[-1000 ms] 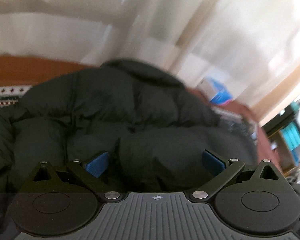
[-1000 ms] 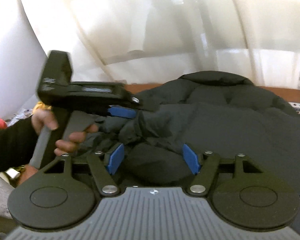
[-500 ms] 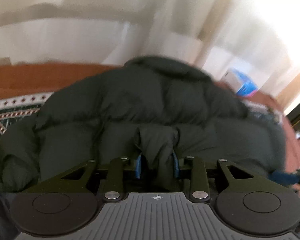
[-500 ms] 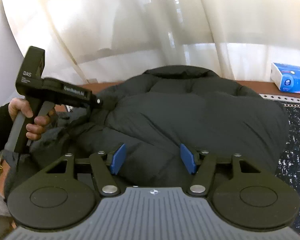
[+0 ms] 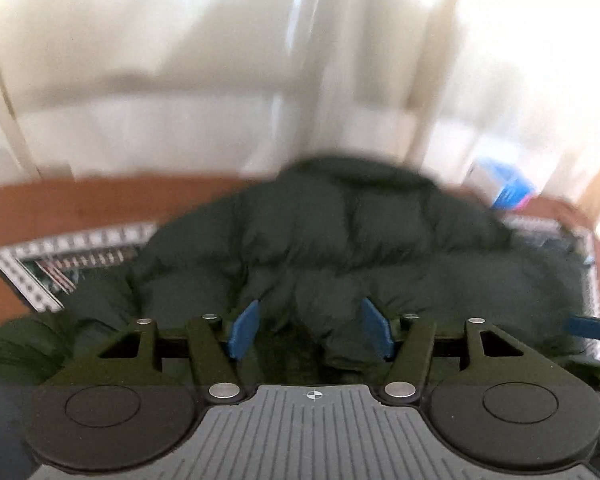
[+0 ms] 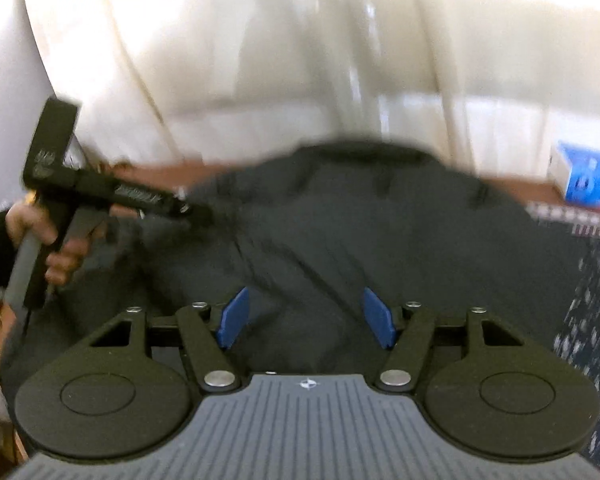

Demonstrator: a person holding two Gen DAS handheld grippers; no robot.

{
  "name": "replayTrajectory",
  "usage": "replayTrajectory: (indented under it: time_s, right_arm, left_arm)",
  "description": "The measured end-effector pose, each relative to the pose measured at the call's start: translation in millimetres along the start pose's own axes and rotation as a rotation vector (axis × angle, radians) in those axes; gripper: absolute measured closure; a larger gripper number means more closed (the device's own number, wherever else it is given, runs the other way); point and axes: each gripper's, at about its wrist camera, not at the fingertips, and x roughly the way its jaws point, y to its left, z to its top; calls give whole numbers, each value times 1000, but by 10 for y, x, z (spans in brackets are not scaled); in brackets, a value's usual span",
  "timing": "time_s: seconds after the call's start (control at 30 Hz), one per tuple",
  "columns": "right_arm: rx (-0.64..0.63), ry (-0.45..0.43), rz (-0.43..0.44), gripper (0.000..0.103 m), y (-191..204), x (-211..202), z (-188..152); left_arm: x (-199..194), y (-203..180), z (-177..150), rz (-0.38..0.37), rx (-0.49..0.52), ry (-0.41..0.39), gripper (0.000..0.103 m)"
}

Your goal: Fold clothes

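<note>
Dark, quilted puffer fabric filled the middle of both views: the jacket point(image 5: 360, 240) was spread on a patterned rug point(image 6: 592, 280) over a reddish-brown surface point(image 5: 60, 200), its collar lying farthest from both claws and its long axis running straight away from them, collar to hem. The near edge was bunched directly ahead of the left claw point(image 5: 308, 328), whose blue pads point(image 5: 244, 328) were spread apart; a lump of fabric sat between them, closer to the pad on the claw's right, and no grip was being kept on it. The right claw point(image 6: 306, 318) was likewise released, its pads parted over a diagonal crease of the jacket just ahead of it. From the right wrist view, the left claw was seen well off to the right claw's left side, carried by a hand point(image 6: 56, 240) in a dark sleeve, its tip over the jacket's left flank, where the fabric looked rumpled.

Whichever fold was meant to follow was judged to turn on that near hem, equally close to both claws. How far the folding had got could not be settled. Both pictures were smeared by motion, so seams and sleeves could not be traced. A blue-and-white box point(image 6: 588, 176) beyond the jacket, off to the right claw's right, was blurred, and pale curtains point(image 5: 260, 60) closed the background.
</note>
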Motion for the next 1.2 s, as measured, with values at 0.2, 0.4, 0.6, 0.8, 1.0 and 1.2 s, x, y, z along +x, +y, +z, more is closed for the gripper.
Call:
replayTrajectory:
  time_s: [0.2,0.4,0.6,0.8,1.0,1.2]
  right_arm:
    - [-18,-28,-51,37,-131,126,71]
    - [-38,12,-107,35,-270,409,0]
    - [-58,52,-163,35,-409,692,-70]
    - [-78,49,-90,32,-334,522,181]
    - [-234,-68,210,11,350,219,712]
    - [-451,0,455,11,1448,584,923]
  left_arm:
    - [71,-551,-243,-86,124,39,25]
    - [444,-620,-619,19,156,105,27]
    - [620,-620,-685,52,146,131,27]
    - [-46,-516,-481,81,22,44,24]
    - [-1270,93,-605,358,-162,-195,4]
    - [-1922,1005,-1217,661,-392,-183,2]
